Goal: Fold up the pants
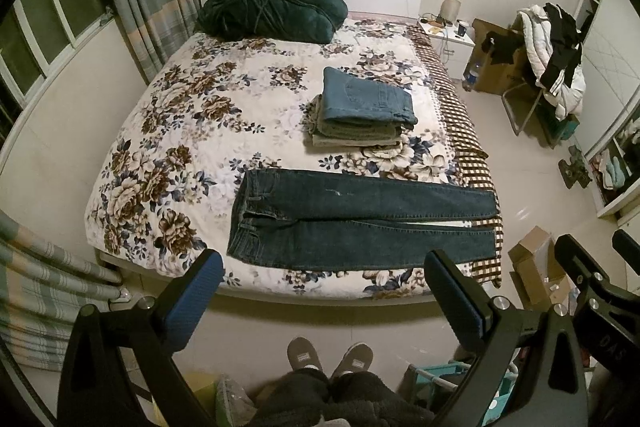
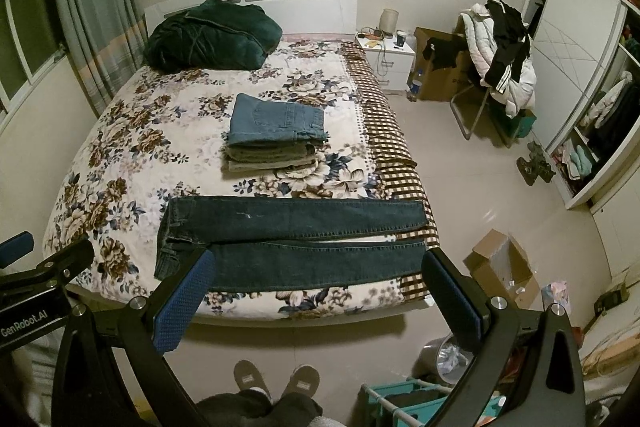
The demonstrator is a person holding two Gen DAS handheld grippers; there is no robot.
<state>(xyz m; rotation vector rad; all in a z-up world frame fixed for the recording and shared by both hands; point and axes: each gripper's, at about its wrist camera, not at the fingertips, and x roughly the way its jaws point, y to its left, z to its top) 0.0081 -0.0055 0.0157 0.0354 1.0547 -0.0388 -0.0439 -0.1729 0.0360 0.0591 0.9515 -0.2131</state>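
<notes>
Dark jeans [image 1: 360,223] lie flat across the near edge of the bed [image 1: 168,131], waistband to the left, legs side by side and reaching the right edge — spread so a lengthwise fold can begin. Left gripper [image 1: 324,267] and right gripper [image 2: 320,267] hang above the floor short of the bed, jaws wide, holding nothing. A stack of folded pants [image 2: 276,139] sits mid-bed — probably the destination.

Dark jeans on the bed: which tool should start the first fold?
Probably the right tool. In its view the near leg's cuff lies close beside its outer finger. The left tool sits nearer the waistband of the dark jeans and could hold it. Both are open and empty.
</notes>
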